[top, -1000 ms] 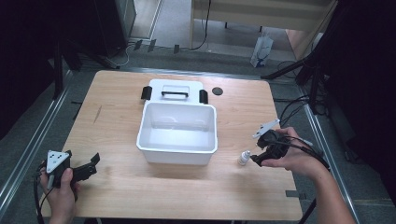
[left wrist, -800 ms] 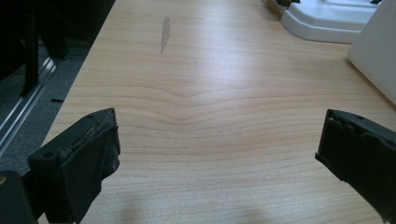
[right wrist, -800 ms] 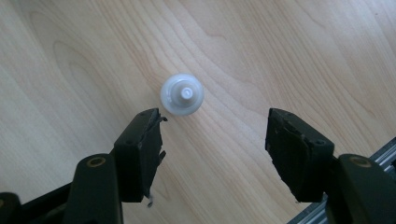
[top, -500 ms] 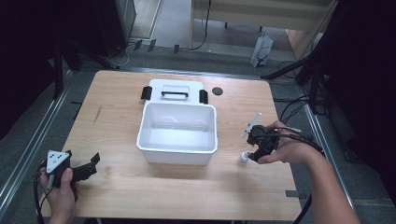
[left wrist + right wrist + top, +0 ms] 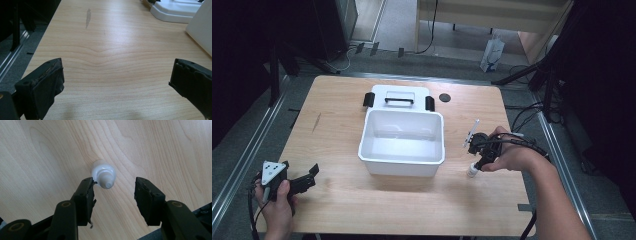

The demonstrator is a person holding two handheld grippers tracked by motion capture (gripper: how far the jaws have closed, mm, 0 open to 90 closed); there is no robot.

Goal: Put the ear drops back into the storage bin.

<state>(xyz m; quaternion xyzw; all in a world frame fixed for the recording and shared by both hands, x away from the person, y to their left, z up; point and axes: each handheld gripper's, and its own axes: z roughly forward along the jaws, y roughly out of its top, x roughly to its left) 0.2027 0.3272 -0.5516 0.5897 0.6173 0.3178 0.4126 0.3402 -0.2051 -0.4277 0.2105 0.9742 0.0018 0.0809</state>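
Note:
A small white bottle (image 5: 471,171) stands upright on the wooden table (image 5: 342,125), to the right of a white open bin (image 5: 403,142). My right gripper (image 5: 478,164) points straight down over it. Seen from above in the right gripper view, the bottle (image 5: 103,174) shows its cap just beyond my right gripper (image 5: 113,195), whose jaws stand open; the left jaw is close beside the cap. My left gripper (image 5: 307,179) rests at the table's front left corner, open, with bare wood between its jaws (image 5: 116,82).
The bin's white lid (image 5: 398,97) with a black handle and black clips lies flat behind the bin. A small dark round disc (image 5: 444,97) lies right of the lid. The bin's corner (image 5: 200,32) and the lid (image 5: 175,11) show at the far right.
My right gripper has tipped from lying sideways to pointing down over the small bottle. The left gripper has stayed put.

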